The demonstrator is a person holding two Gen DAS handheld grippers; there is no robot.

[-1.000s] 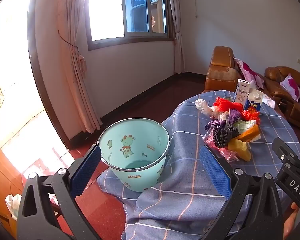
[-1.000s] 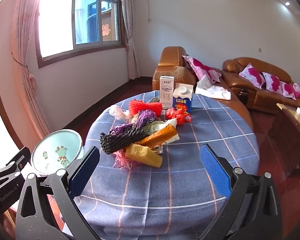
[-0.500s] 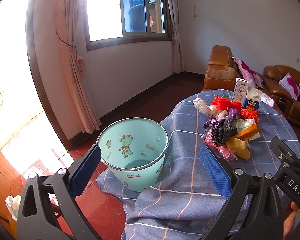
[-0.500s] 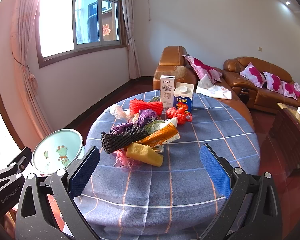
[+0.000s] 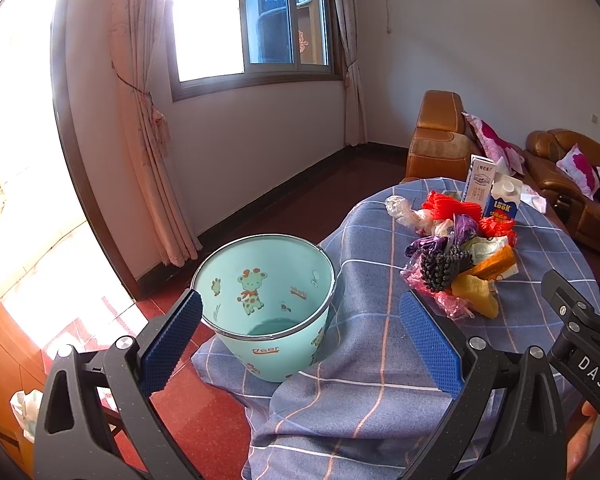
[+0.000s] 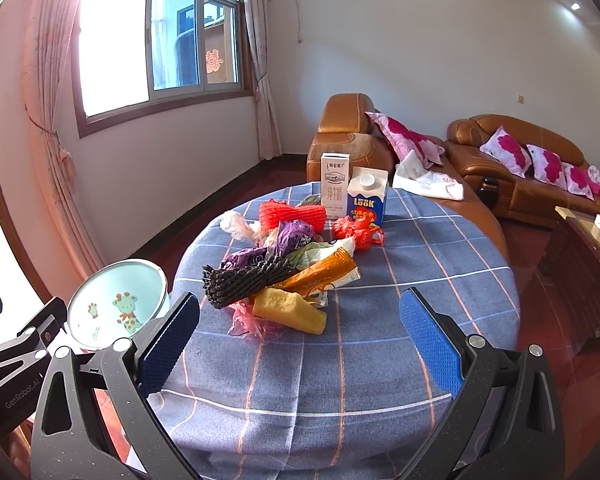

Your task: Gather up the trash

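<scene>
Both grippers, left gripper and right gripper, have fingers spread wide and hold nothing. The trash pile lies mid-table; the bin stands at the table's left edge. Advise taking the yellow sponge nearest the front edge first, gripping across its narrow sides.

brown sofa | pink cushions | window | curtains

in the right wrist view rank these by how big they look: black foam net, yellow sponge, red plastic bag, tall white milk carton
1. black foam net
2. yellow sponge
3. tall white milk carton and red plastic bag: these look about alike, and both sit farther from the camera, so I won't rank them.
</scene>
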